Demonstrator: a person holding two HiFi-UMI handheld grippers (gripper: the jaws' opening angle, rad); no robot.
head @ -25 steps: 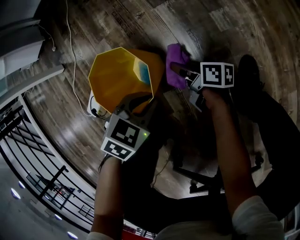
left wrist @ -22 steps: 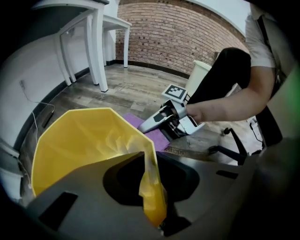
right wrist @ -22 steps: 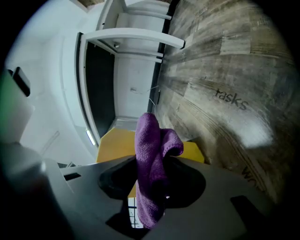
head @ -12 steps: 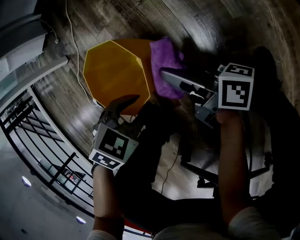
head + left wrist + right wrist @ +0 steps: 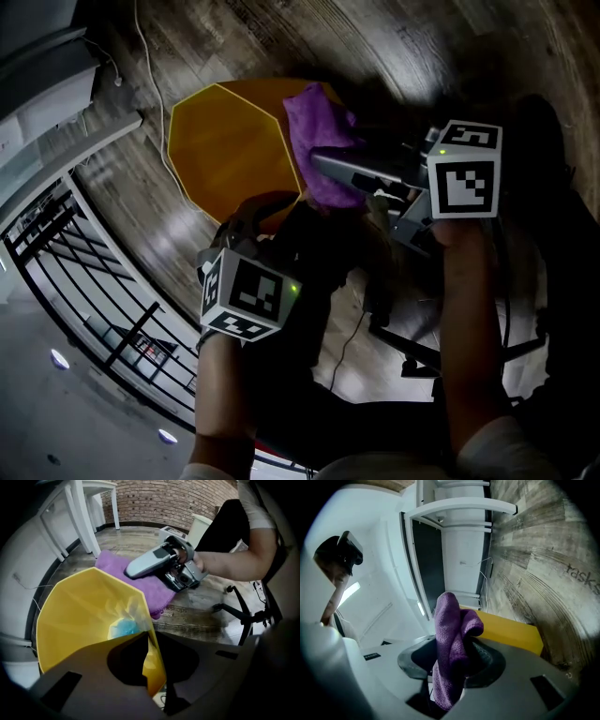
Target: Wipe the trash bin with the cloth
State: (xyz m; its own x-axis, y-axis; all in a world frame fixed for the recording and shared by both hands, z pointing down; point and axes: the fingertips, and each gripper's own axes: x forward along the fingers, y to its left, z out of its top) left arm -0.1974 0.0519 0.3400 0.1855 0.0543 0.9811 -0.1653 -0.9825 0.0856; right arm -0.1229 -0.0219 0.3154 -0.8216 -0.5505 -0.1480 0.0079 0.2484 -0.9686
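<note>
The left gripper has just been closing and now pinches the near rim of the yellow trash bin — bare wooden floor lies beyond it. At the bin's right edge, the right gripper is clamped on the purple cloth.

- The left gripper has just been closing its jaws, and they now pinch the near wall of the yellow trash bin at its rim.
- Inside the bin lies a blue thing under a thin clear liner (what it is I cannot tell).
- A purple cloth is draped against the bin's far rim and spreads out behind it.
- The right gripper, held in a hand, lies across the top of the cloth.
- Behind are a wooden floor, a brick wall, white table legs and a chair base.
</note>
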